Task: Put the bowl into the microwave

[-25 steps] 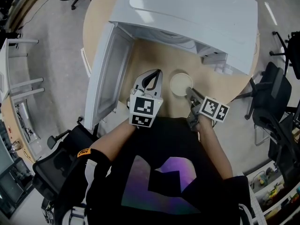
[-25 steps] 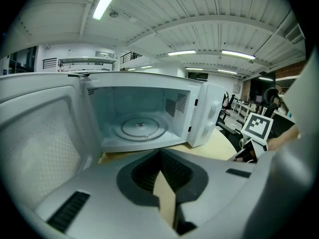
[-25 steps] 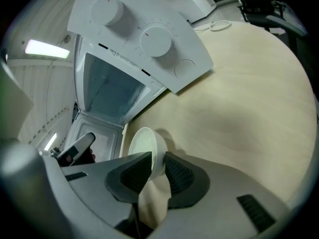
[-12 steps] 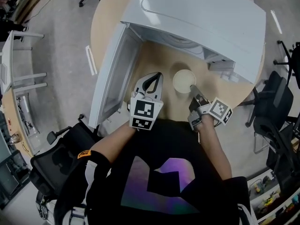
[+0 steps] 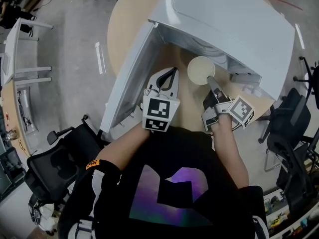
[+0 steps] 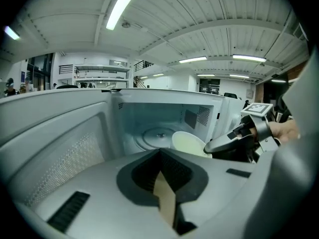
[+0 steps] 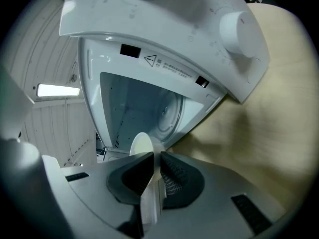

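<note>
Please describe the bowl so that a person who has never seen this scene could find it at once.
Find the white microwave on the round table, its door swung open. Right at its opening, a small pale bowl is held by its rim in the right tool. It is the only bowl here and the only thing that a tool grips.

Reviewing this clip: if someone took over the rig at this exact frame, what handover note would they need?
The left tool is shut and empty, near the open door. The right tool is shut on the bowl rim. The bowl hangs tilted at the mouth of the microwave, not yet on the turntable. Done: door open, bowl gripped. Left: set it on the turntable, release, withdraw.
</note>
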The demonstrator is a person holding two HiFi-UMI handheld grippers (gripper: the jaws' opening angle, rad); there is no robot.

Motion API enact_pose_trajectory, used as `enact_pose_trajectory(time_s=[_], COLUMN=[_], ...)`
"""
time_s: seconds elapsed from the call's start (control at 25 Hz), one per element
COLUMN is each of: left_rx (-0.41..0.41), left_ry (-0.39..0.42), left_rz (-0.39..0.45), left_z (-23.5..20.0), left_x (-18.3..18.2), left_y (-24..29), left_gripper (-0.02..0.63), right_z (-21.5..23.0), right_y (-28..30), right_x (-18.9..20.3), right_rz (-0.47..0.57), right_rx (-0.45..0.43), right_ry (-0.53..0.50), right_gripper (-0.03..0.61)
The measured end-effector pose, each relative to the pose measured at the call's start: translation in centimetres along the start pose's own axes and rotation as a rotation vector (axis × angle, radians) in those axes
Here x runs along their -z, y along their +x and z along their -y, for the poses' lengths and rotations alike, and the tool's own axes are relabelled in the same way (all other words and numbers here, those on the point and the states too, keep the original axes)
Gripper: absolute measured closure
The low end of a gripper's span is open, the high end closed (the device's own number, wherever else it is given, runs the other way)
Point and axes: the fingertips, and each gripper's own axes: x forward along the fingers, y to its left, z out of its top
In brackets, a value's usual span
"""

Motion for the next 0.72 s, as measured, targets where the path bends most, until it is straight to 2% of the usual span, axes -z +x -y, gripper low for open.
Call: enact_pose_trajectory(time_s=[0.2, 0.72], left_rx=[-0.010, -0.037], left_ry=[-0.015, -0.051], left_rz=[0.020, 0.063], left_z=[-1.7, -3.8], left_x=[-0.7, -2.1], left_y=[1.2, 3.1], left_gripper=[0.568, 0.568], right_z=[-2.3, -4.8], right_y=[1.5, 2.4], right_x=[-0.4, -1.1], right_rz=[0.015, 0.037], right_rx=[-0.026, -0.005], right_ry=[-0.002, -0.035], right_gripper=[0.526, 0.526])
